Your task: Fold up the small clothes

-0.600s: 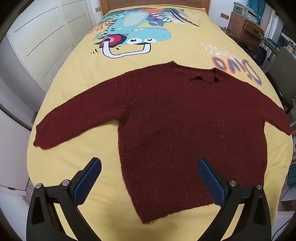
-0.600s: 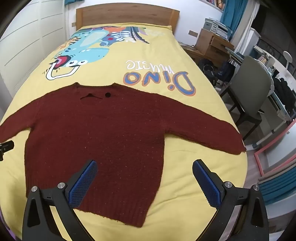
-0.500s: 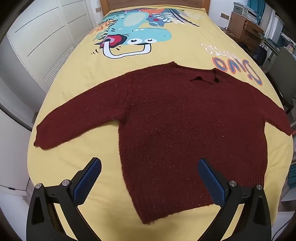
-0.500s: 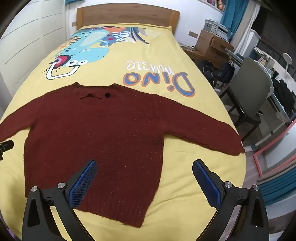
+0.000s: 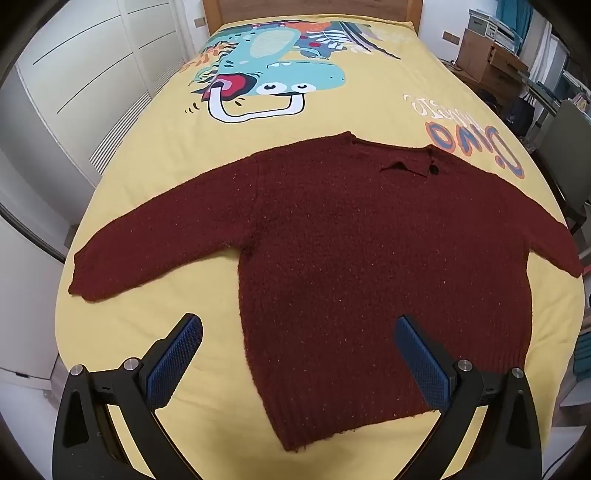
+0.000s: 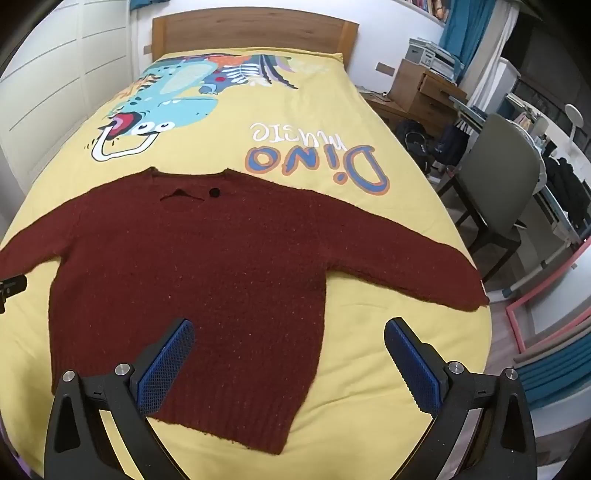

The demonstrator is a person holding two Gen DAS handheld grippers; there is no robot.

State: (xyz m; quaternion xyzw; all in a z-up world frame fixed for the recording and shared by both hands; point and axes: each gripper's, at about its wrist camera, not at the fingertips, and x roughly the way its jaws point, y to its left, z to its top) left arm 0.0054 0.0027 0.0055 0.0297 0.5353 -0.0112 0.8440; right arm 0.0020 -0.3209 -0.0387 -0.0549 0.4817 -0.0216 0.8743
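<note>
Maroon knit sweater [image 5: 369,266] lies flat and face up on the bed [image 5: 155,206], on a yellow cover printed with a cartoon dinosaur [image 5: 273,77] and the word "Dino". Its collar points toward the far wooden headboard [image 6: 255,33]; its ribbed hem lies at the near end. Both sleeves are spread outward, one to the left and one to the right, each reaching close to a side edge of the bed.

My left gripper [image 5: 299,354] hovers above the near left portion of the sweater. Its fingers [image 5: 173,362] are spread to full width and hold nothing. One blue pad sits over bare yellow cover, the other over the sweater body near the hem.

My right gripper [image 6: 288,358] hovers above the near right portion. Its fingers [image 6: 166,365] are likewise fully apart and empty. One pad sits over the sweater body, the other over bare cover beyond the right side seam.

A grey chair [image 6: 502,177] and a wooden cabinet [image 6: 421,88] stand to the right of the bed.
</note>
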